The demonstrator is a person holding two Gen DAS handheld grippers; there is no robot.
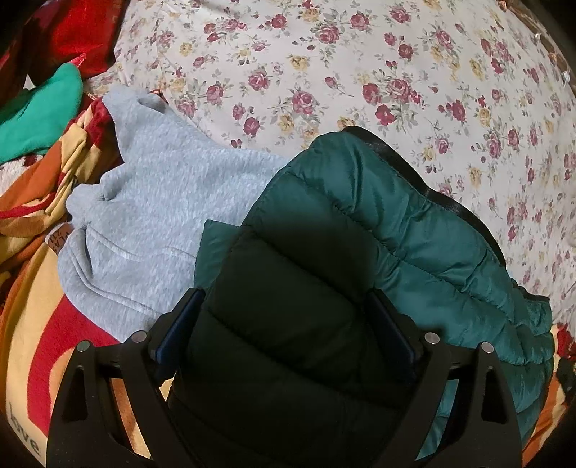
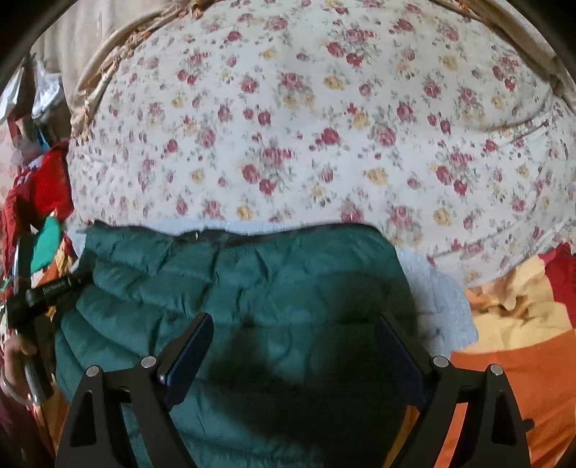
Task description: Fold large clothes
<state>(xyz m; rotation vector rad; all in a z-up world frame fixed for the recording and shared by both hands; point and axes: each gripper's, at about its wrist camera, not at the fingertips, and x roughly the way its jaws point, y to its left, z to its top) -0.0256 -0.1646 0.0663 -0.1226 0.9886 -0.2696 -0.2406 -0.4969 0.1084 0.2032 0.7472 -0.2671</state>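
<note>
A dark green quilted puffer jacket (image 1: 414, 230) lies on top of a light grey sweatshirt (image 1: 151, 201) on a bed. My left gripper (image 1: 288, 309) is open, with a fold of the jacket lying between its blue pads (image 1: 180, 324). In the right wrist view the jacket (image 2: 252, 280) fills the lower middle, and the grey sweatshirt (image 2: 442, 295) shows past its right edge. My right gripper (image 2: 293, 331) is open just above the jacket, holding nothing. The other gripper's black body (image 2: 39, 298) and the hand holding it show at the left edge.
A white floral bedsheet (image 1: 324, 72) covers the far half of the bed. A striped red, orange and cream blanket (image 1: 32, 324) lies under the clothes and shows at the right of the right wrist view (image 2: 522, 342). A bright green garment (image 1: 39, 111) and red cloth (image 1: 82, 32) sit at the far left.
</note>
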